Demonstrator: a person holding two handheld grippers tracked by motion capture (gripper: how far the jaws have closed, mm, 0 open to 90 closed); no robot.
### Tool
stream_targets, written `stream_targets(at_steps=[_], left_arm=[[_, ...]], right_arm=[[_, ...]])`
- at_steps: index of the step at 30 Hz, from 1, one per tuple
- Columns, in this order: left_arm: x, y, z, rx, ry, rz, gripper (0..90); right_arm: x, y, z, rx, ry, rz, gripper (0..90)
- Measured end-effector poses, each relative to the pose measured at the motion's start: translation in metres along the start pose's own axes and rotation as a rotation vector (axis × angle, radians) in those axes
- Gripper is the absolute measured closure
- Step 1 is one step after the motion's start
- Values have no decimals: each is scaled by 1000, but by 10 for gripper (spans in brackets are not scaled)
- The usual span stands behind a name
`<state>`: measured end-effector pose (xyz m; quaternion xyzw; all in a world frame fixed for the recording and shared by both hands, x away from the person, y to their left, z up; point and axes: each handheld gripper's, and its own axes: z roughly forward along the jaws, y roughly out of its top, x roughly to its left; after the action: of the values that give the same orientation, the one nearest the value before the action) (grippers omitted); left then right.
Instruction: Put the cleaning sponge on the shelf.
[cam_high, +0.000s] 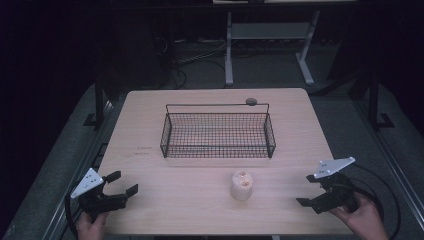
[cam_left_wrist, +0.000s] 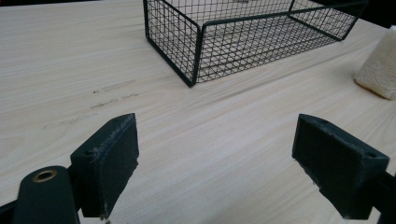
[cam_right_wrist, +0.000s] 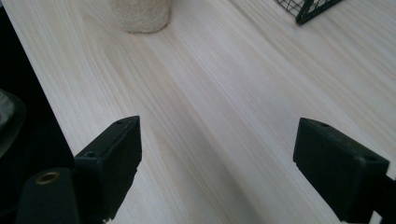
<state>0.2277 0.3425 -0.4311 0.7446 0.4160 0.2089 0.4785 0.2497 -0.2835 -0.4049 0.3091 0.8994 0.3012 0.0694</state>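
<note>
Pale beige cylinder of spongy material (cam_high: 241, 185), upright with its long axis vertical, stands on the light wooden table (cam_high: 150, 135) near the front edge, just in front of the black wire-mesh basket (cam_high: 218, 131) and apart from it. Left tongs (cam_high: 122, 184) rest at the front left corner, right tongs (cam_high: 312, 190) at the front right; both gape wide, holding nothing. The cylinder lies between them, judged somewhat nearer the right tongs, toward their left.

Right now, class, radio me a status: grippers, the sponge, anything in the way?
Left gripper open, right gripper open, both empty. Sponge upright before the basket, untouched. Nothing between.
</note>
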Motion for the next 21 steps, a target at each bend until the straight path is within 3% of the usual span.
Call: stream_targets(at_steps=[21], left_arm=[[1, 0, -4, -17, -6, -4, 138]], right_arm=[[18, 46, 13, 33, 39, -109, 150]])
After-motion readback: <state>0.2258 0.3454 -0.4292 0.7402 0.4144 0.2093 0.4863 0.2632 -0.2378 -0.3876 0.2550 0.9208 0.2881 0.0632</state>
